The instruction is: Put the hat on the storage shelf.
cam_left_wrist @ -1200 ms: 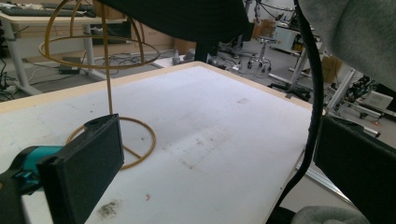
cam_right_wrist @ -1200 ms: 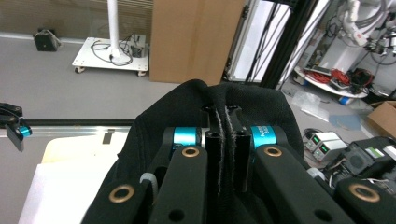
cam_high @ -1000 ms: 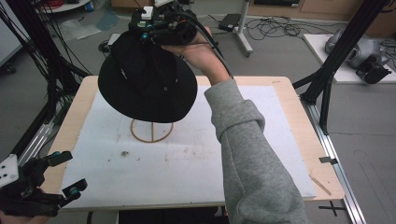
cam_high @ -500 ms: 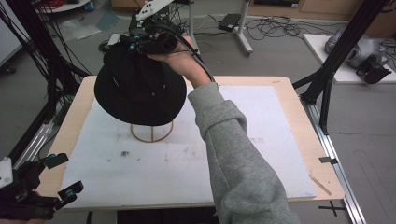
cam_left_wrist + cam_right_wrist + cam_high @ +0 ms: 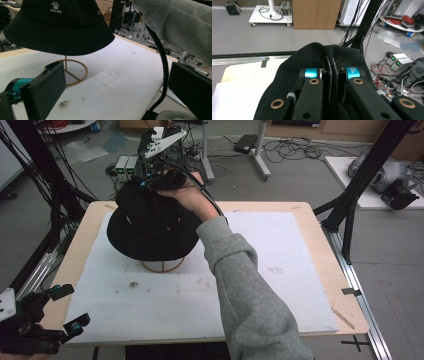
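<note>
The right gripper (image 5: 331,82) had its two black jaws pressed together on a fold of cloth at the crown of the black bucket hat (image 5: 150,222), the pinched ridge standing up between them. Held that way, by the top, the hat hung level with its brim free all round, which I took to be the reason for the grip: the crown could go on or off the post without the brim catching. The hat sat over the thin gold wire stand (image 5: 73,72), whose ring base rested on the white mat (image 5: 280,285) toward the far left of the bench (image 5: 320,227); whether the crown bore on the post or hung just above it, I couldn't tell. The grey sleeve (image 5: 250,295) reached in across the middle of the mat to get there.

The left gripper (image 5: 47,320) waited off the near left corner of the bench, jaws apart and empty, well clear of the stand.
</note>
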{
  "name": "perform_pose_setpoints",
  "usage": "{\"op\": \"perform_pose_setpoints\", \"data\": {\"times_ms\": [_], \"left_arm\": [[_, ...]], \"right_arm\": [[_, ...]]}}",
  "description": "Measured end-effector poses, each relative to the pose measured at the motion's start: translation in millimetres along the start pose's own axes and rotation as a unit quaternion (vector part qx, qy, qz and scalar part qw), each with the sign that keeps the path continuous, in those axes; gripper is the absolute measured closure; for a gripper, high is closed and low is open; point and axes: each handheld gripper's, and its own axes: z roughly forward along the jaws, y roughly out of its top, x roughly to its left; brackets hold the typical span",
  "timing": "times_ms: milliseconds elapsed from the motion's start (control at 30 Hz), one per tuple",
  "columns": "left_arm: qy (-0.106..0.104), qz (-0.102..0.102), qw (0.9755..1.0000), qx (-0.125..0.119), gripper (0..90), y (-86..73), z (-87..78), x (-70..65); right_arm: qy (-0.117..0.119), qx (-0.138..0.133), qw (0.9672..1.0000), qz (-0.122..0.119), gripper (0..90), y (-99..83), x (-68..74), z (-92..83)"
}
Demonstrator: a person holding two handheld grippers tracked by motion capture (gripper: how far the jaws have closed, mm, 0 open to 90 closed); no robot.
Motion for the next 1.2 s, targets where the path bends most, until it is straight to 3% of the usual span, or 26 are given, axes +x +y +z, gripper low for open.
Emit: {"op": "perform_pose_setpoints", "data": {"times_ms": [500, 633, 667, 700, 733, 767, 800, 933, 1000, 1067, 1200], "left_arm": [[0.000, 0.001, 1.0000, -0.001, 2.0, 0.2, -0.8, -0.1], [0.001, 0.000, 1.0000, -0.002, 2.0, -0.1, -0.5, -0.1], [0.001, 0.000, 1.0000, -0.001, 2.0, 0.0, -0.7, -0.2], [0.002, 0.001, 1.0000, -0.001, 2.0, 0.2, -0.8, -0.4], [0.002, -0.001, 1.0000, -0.002, 2.0, 0.4, -1.0, -0.9], [0.001, 0.001, 1.0000, -0.004, 2.0, 0.8, -1.3, -1.4], [0.001, 0.001, 1.0000, -0.004, 2.0, 0.8, -1.3, -1.4], [0.002, 0.001, 1.0000, -0.003, 2.0, 0.6, -0.5, -1.5], [0.001, 0.001, 1.0000, -0.001, 2.0, 0.4, -0.3, -1.2], [0.001, 0.000, 1.0000, -0.003, 2.0, 0.4, -0.3, -0.9], [0.002, 0.000, 1.0000, -0.002, 2.0, 0.0, -0.4, -0.7]], "right_arm": [[-0.004, 0.000, 1.0000, 0.004, 86.4, -7.2, -0.3, 0.3], [-0.011, -0.009, 0.9999, 0.006, 76.6, -6.0, 1.2, -3.3], [-0.017, -0.012, 0.9998, 0.005, 69.8, -5.1, 2.2, -5.4], [-0.017, -0.012, 0.9998, 0.005, 69.8, -5.1, 2.2, -5.4], [-0.021, -0.014, 0.9997, 0.003, 63.0, -4.8, 2.5, -5.7], [-0.028, -0.020, 0.9992, 0.018, 48.4, -4.3, 2.1, -7.0], [-0.028, -0.020, 0.9992, 0.018, 48.4, -4.3, 2.1, -7.0], [-0.035, -0.028, 0.9977, 0.051, 14.3, -6.7, -0.8, -5.5], [-0.032, -0.033, 0.9974, 0.055, 10.7, -8.0, -2.6, -5.7], [-0.014, -0.039, 0.9974, 0.059, 10.7, -8.0, -3.5, -7.8], [-0.019, -0.052, 0.9970, 0.054, 10.7, -5.7, -1.7, -13.7]]}}
